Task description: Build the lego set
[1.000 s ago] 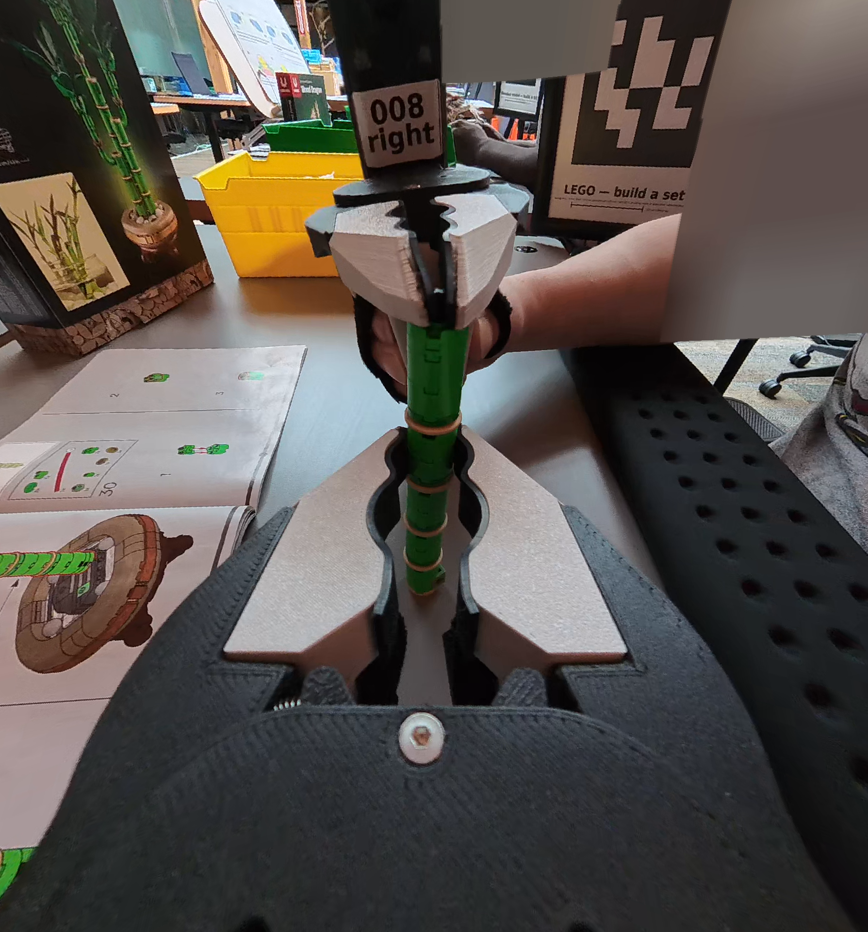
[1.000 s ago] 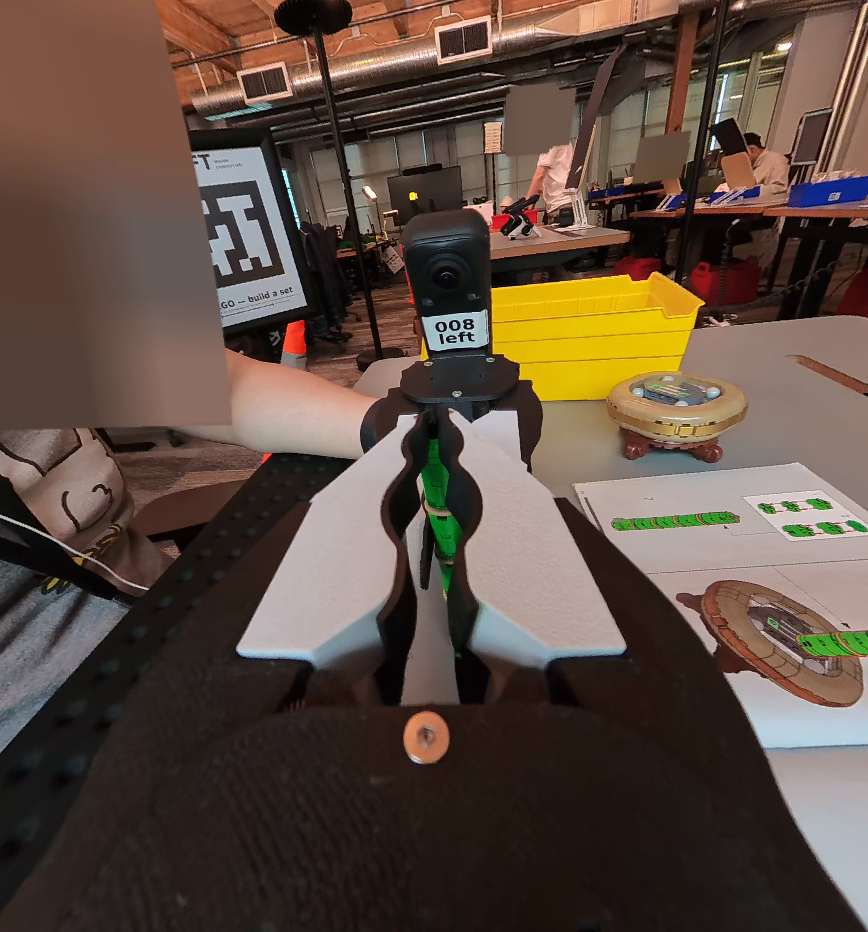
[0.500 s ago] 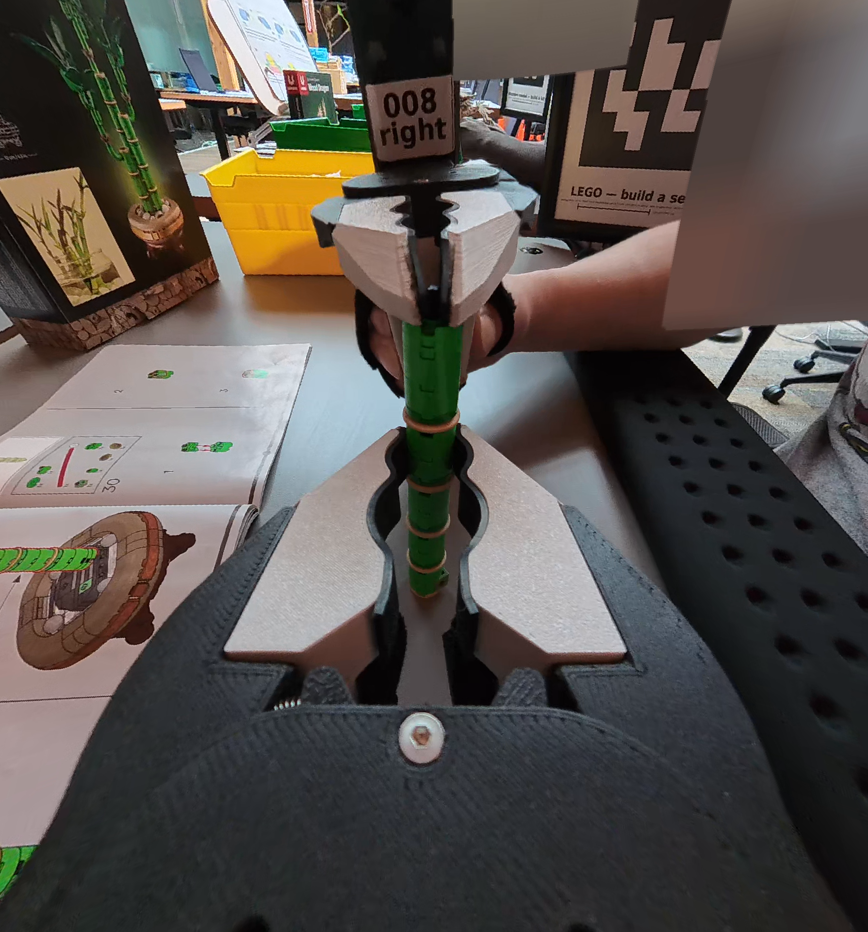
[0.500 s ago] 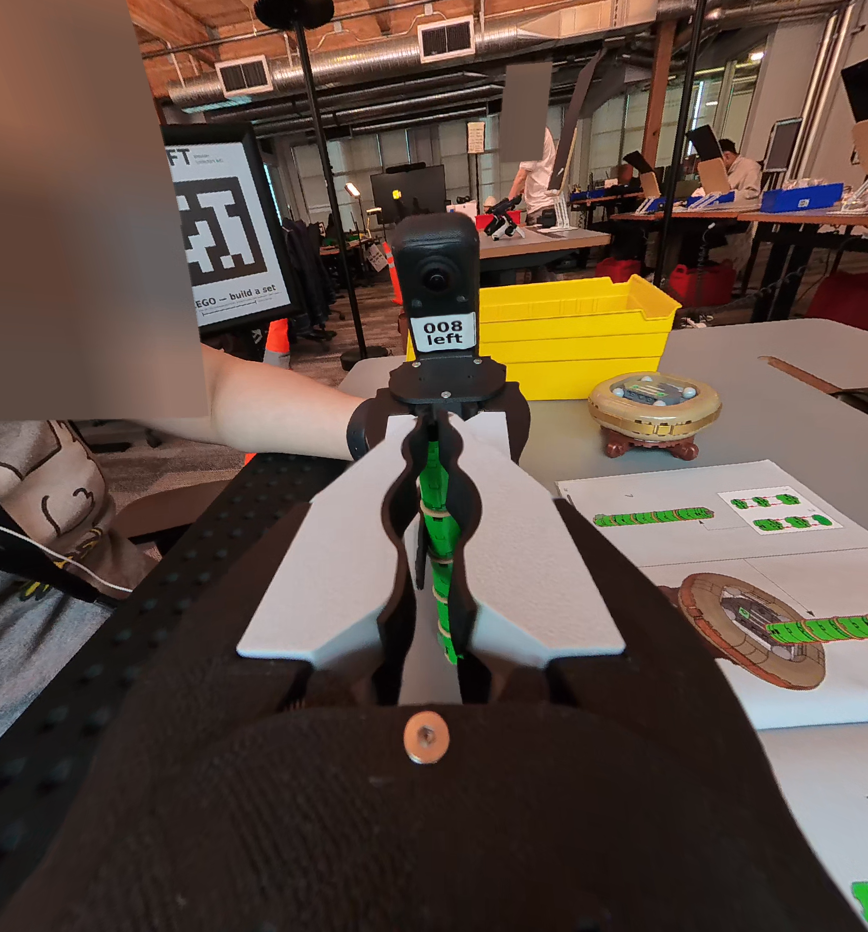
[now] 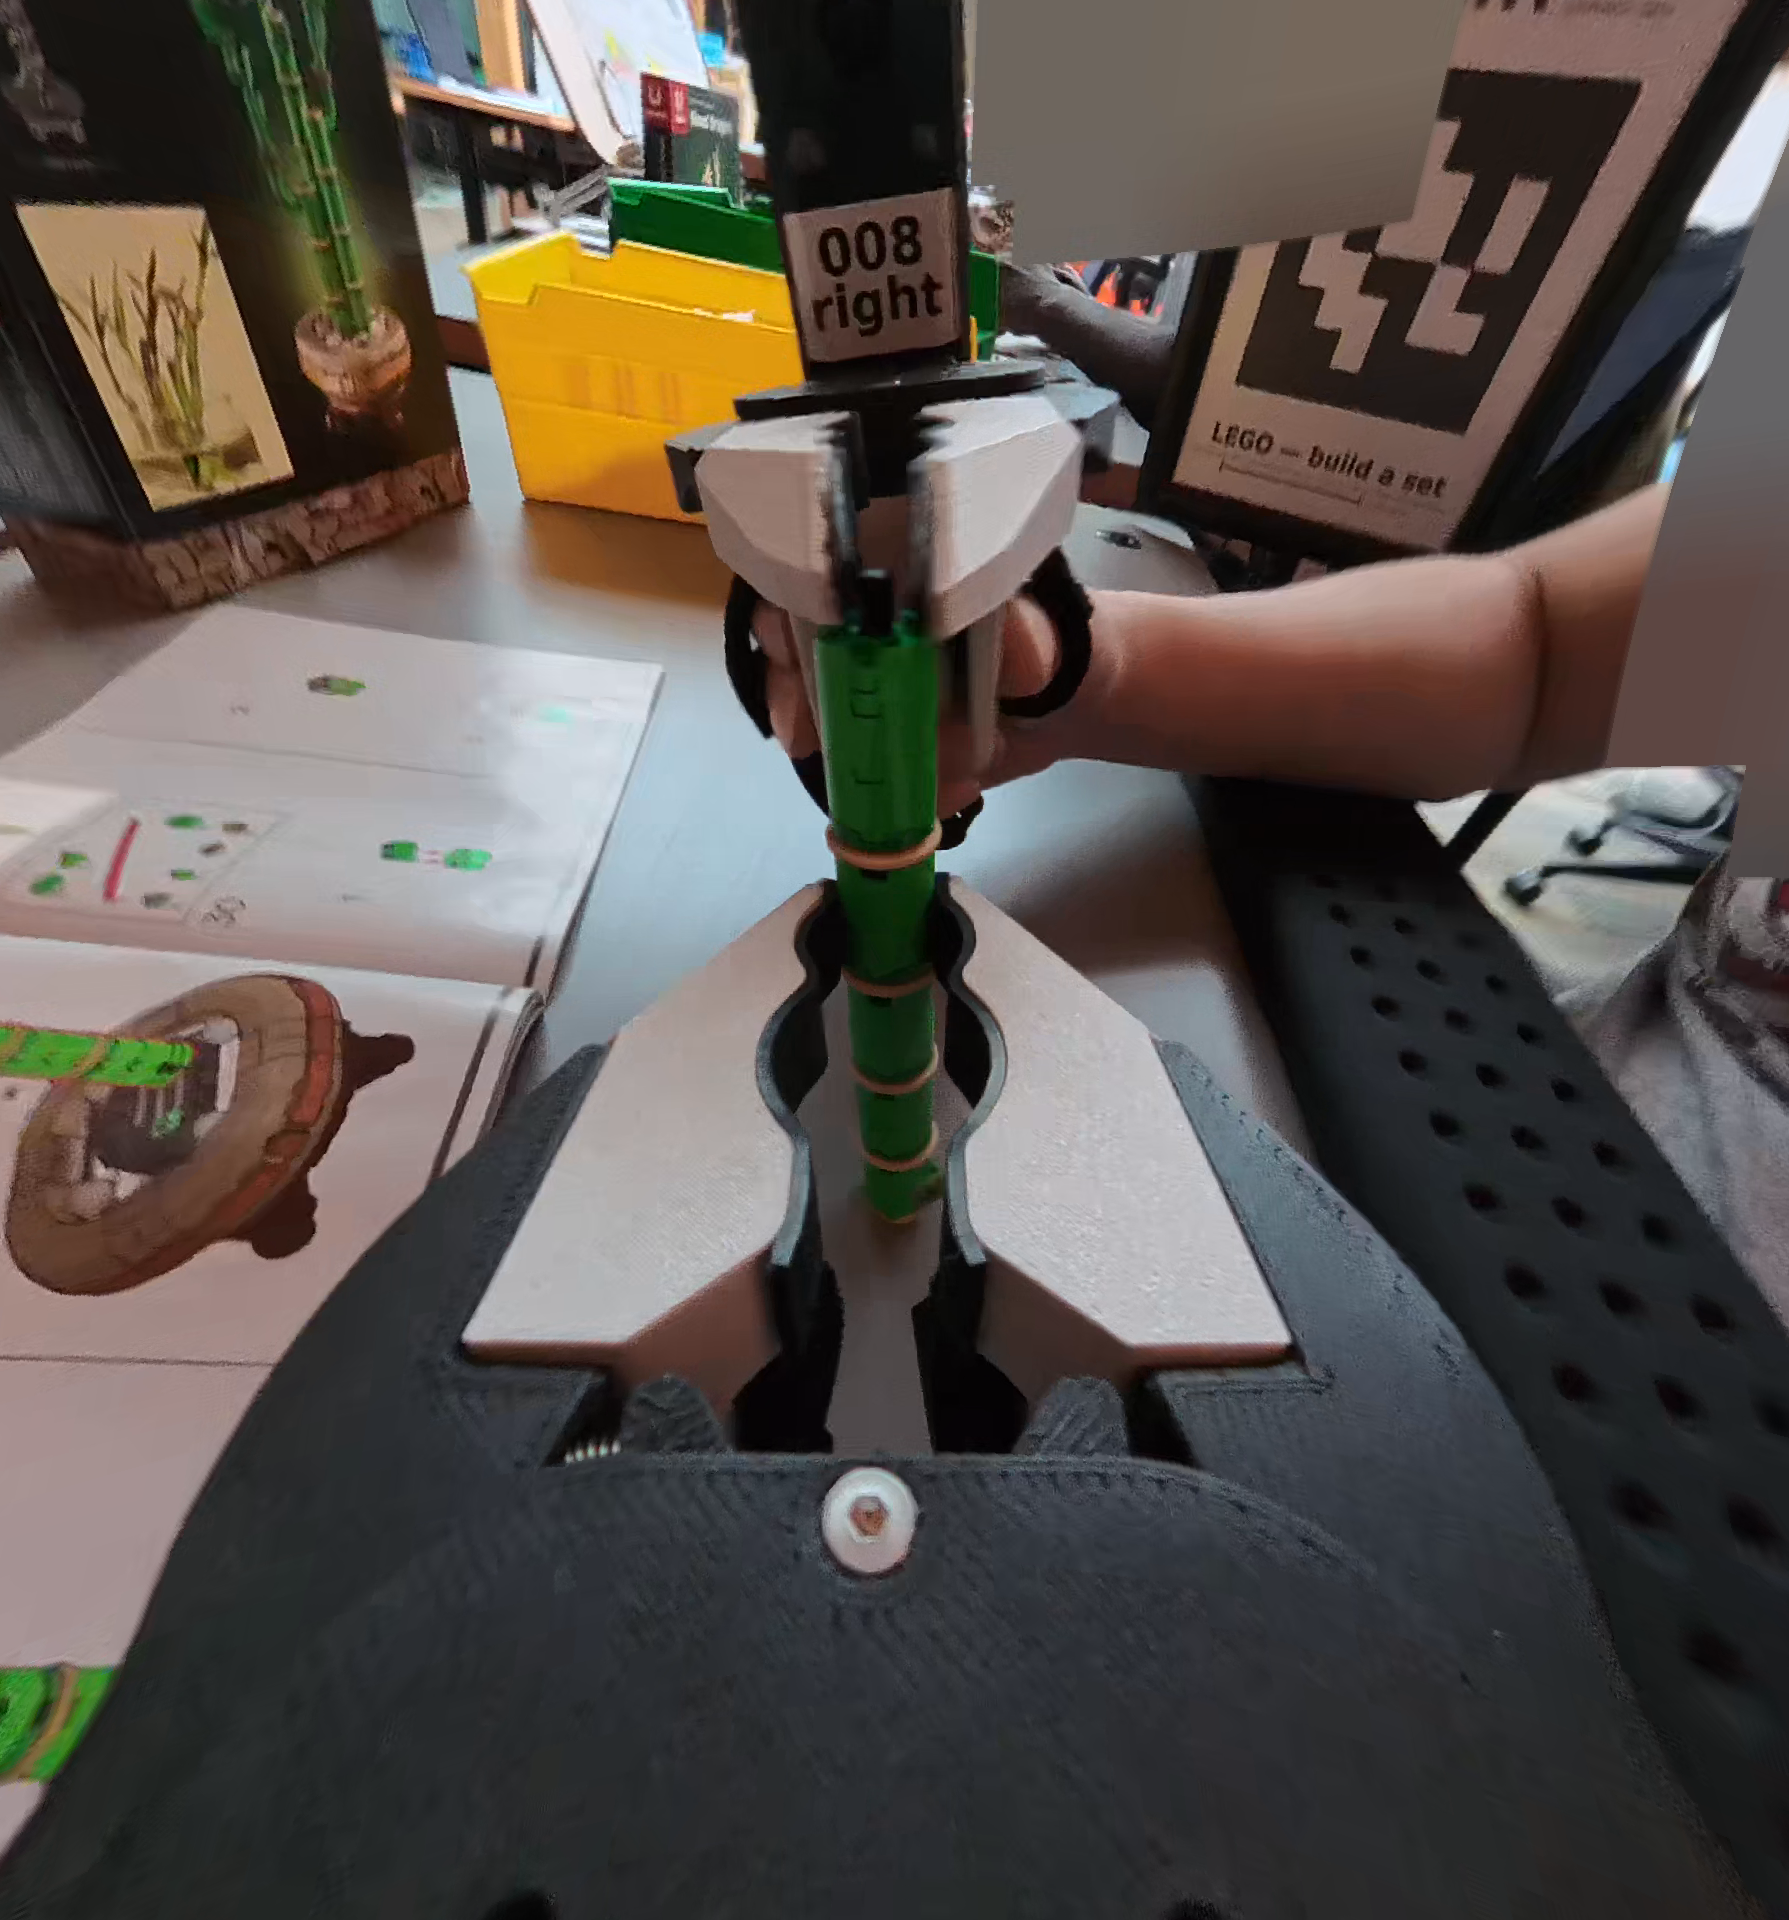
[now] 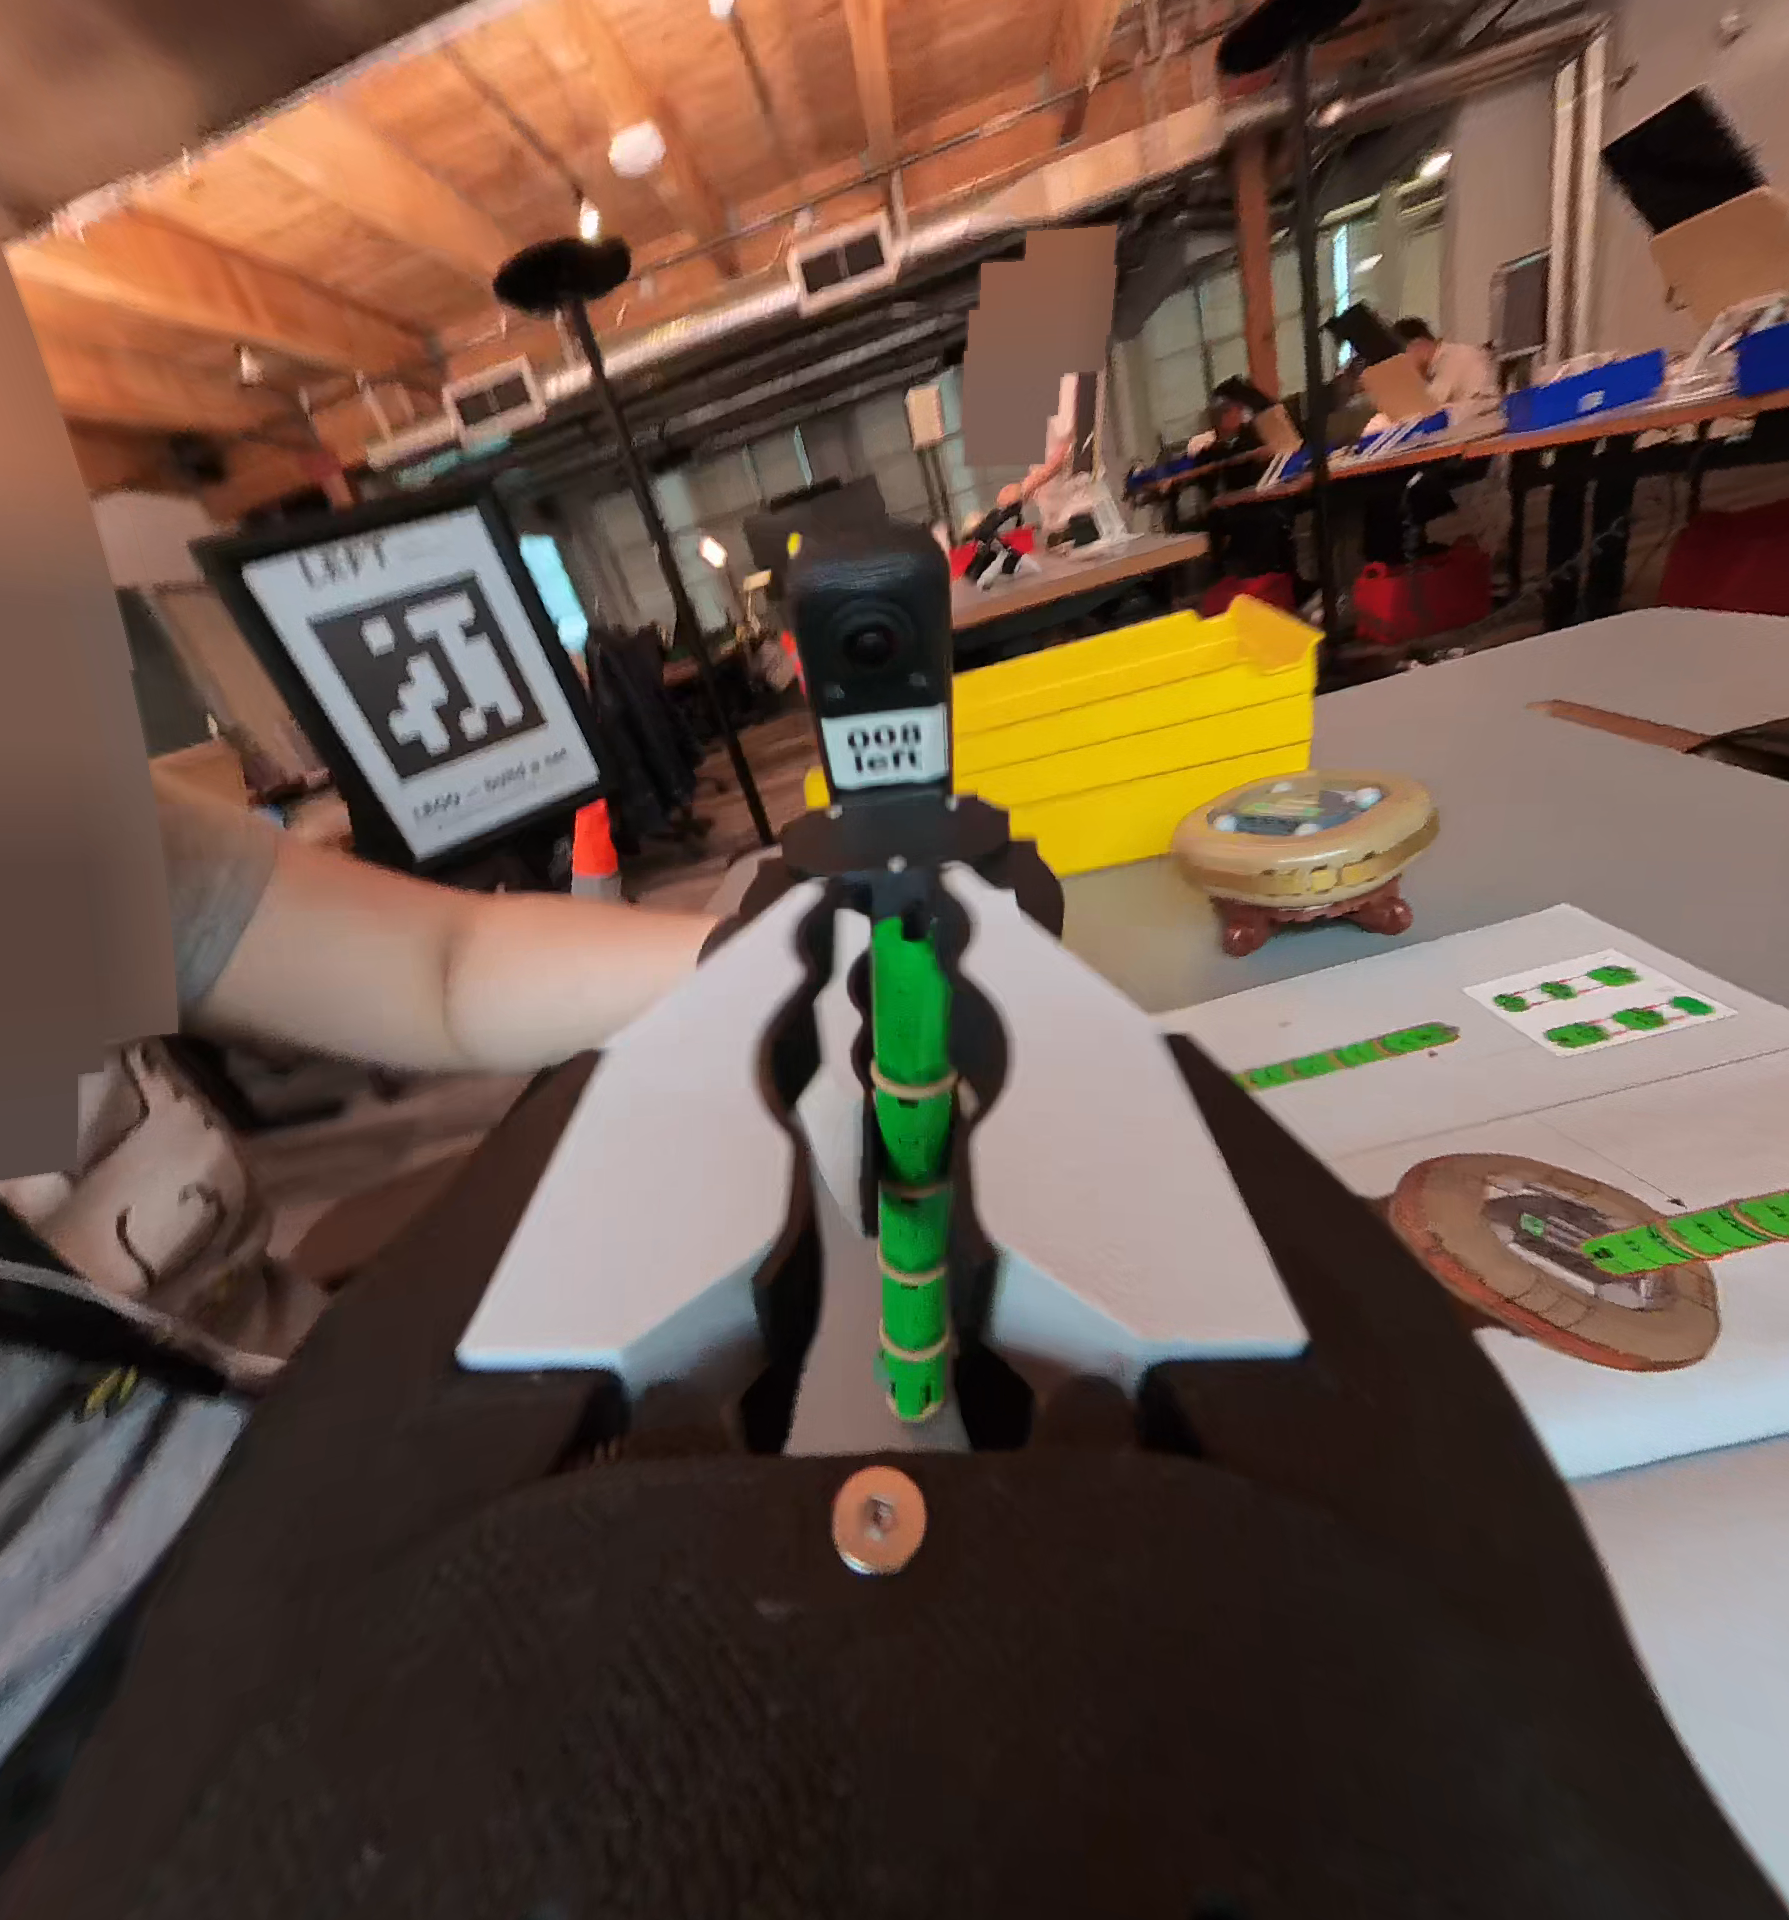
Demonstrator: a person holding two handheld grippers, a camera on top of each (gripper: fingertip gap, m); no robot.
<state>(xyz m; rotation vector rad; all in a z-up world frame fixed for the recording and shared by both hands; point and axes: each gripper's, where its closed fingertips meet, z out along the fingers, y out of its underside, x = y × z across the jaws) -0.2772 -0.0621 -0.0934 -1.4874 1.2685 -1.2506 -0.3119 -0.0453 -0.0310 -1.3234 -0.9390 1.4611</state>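
Both grippers, left gripper (image 5: 885, 925) and right gripper (image 6: 895, 987), seemingly clamp green stalk (image 5: 885, 935).

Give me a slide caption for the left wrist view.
Both grippers hold a green bamboo stalk above the open instruction booklet.

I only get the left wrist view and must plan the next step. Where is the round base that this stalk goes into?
Observer: The tan round base stands on the table, beside the yellow bins.
Operator: Anything planted in it?
Observer: No stalk stands in it.
Operator: How deep is the stalk in the right gripper?
Observer: The green stalk runs nearly the whole length of the right gripper fingers.
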